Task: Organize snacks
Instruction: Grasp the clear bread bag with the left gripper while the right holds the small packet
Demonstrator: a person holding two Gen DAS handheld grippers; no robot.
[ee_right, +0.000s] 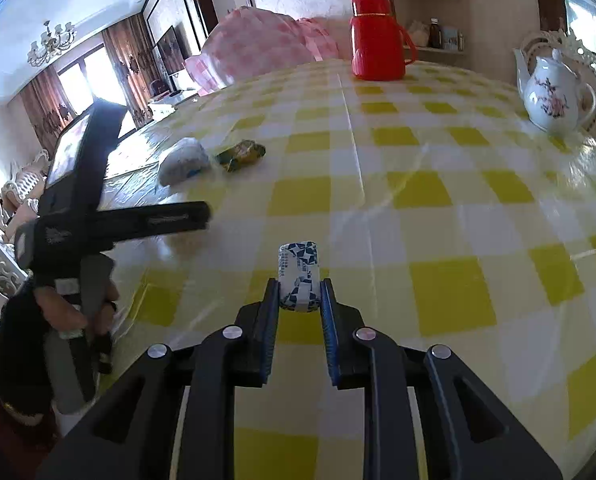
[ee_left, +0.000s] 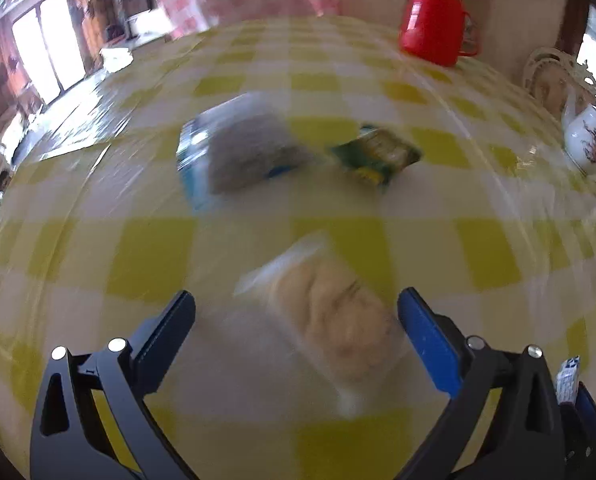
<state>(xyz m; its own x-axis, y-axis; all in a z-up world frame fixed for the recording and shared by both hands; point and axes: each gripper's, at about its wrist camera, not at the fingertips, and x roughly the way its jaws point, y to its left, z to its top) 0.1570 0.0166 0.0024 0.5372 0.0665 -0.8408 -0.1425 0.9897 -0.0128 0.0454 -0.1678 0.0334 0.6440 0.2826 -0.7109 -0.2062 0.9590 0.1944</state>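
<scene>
Your right gripper (ee_right: 299, 294) clamps the blue-patterned packet (ee_right: 299, 276), lifted for sorting; your left gripper (ee_left: 296, 312) gapes wide around the pale snack (ee_left: 333, 312) at lower centre, seemingly ready to grasp.

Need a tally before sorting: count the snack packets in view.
4: clear biscuit pack between the open left claw; blue-white pack, green pack farther back; small one in right claw.
</scene>
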